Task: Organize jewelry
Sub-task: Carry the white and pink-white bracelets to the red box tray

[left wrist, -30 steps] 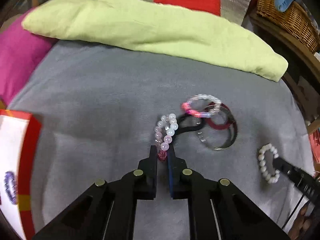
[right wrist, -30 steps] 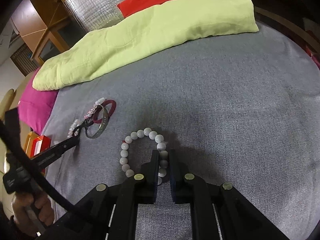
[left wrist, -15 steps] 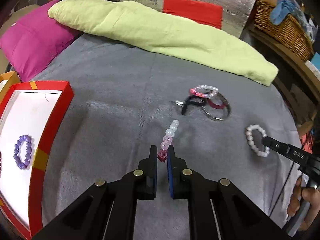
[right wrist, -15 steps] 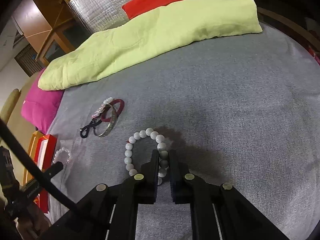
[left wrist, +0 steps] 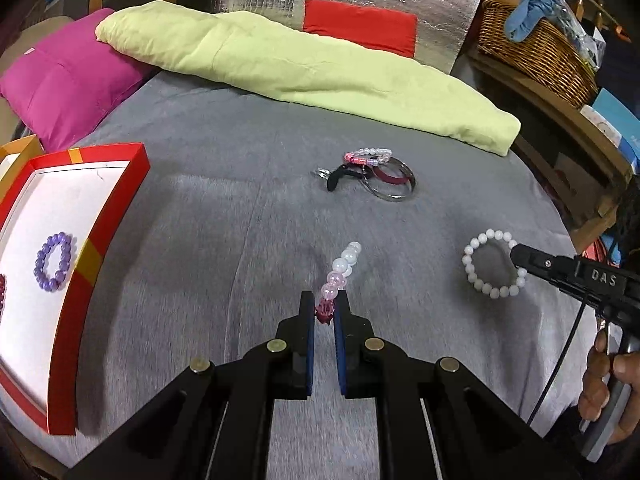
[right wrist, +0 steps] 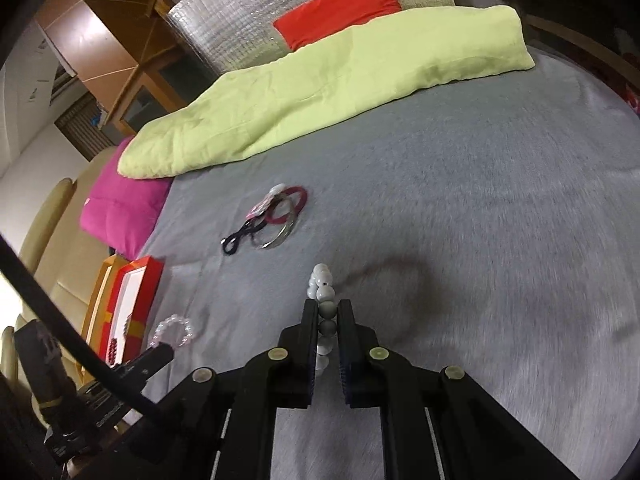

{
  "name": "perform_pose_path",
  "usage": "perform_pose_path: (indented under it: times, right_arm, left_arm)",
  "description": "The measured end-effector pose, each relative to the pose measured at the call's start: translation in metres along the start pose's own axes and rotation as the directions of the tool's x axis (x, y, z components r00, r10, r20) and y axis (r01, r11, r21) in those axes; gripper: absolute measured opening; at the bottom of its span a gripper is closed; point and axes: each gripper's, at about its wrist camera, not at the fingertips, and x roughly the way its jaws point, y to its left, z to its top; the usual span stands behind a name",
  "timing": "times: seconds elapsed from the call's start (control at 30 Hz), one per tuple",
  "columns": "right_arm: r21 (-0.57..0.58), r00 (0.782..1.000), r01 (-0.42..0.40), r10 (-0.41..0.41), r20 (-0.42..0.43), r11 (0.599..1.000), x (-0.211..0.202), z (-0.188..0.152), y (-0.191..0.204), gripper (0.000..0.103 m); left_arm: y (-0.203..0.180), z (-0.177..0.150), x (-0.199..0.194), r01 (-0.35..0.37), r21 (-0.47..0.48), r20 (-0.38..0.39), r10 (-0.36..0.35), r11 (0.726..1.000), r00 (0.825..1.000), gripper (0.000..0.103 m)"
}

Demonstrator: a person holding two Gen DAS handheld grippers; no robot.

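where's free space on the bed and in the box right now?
Bare grey cover between the red box and the bangle pile, and the stretch right of the pile below the green pillow. Box floor is bare above the purple bracelet. Crowded: the pile itself, and the box's lower left, where a dark red bracelet sits beside the purple one.

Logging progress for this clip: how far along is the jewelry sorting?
Done: a purple bracelet lies in the red tray. In hand: left tongs shut on a pink bead bracelet, right tongs shut on a white bead bracelet. Left: the tangled pile of bangles on the grey bedspread.
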Motion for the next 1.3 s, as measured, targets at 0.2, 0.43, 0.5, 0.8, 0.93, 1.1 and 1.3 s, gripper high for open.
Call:
perform_pose_path:
  times: [0.2, 0.43, 0.5, 0.8, 0.93, 1.1, 1.3]
  right_arm:
    - [-0.011, 1.000, -0.010, 0.010, 0.002, 1.000, -0.018, -0.018, 0.017, 0.010]
    - [-0.082, 1.000, 0.021, -0.021, 0.003, 0.996, -0.028, -0.027, 0.047, 0.011]
    - [-0.109, 1.000, 0.030, -0.030, 0.005, 0.994, -0.030, -0.030, 0.056, 0.010]
    - [-0.181, 0.999, 0.053, -0.053, 0.008, 0.982, -0.036, -0.039, 0.084, 0.010]
    - [-0.210, 0.998, 0.066, -0.066, 0.004, 0.976, -0.034, -0.042, 0.095, 0.010]
    - [-0.241, 0.997, 0.073, -0.075, 0.001, 0.968, -0.032, -0.043, 0.107, 0.010]
    - [-0.278, 0.997, 0.076, -0.079, -0.001, 0.958, -0.028, -0.042, 0.125, 0.010]
  left_arm:
    - [-0.008, -0.009, -0.015, 0.001, 0.007, 0.009, -0.001, 1.000, 1.000, 0.009]
    - [-0.016, -0.018, -0.033, -0.039, 0.034, 0.030, 0.038, 0.999, 0.999, 0.009]
    - [-0.015, -0.019, -0.037, -0.053, 0.032, 0.033, 0.052, 0.998, 0.998, 0.010]
    - [-0.001, -0.016, -0.058, -0.129, -0.003, 0.064, 0.129, 0.992, 0.990, 0.010]
    - [0.006, -0.016, -0.063, -0.137, -0.021, 0.072, 0.138, 0.990, 0.988, 0.009]
    - [0.017, -0.014, -0.068, -0.145, -0.042, 0.082, 0.148, 0.989, 0.986, 0.009]
    - [0.034, -0.012, -0.077, -0.160, -0.078, 0.095, 0.167, 0.984, 0.981, 0.010]
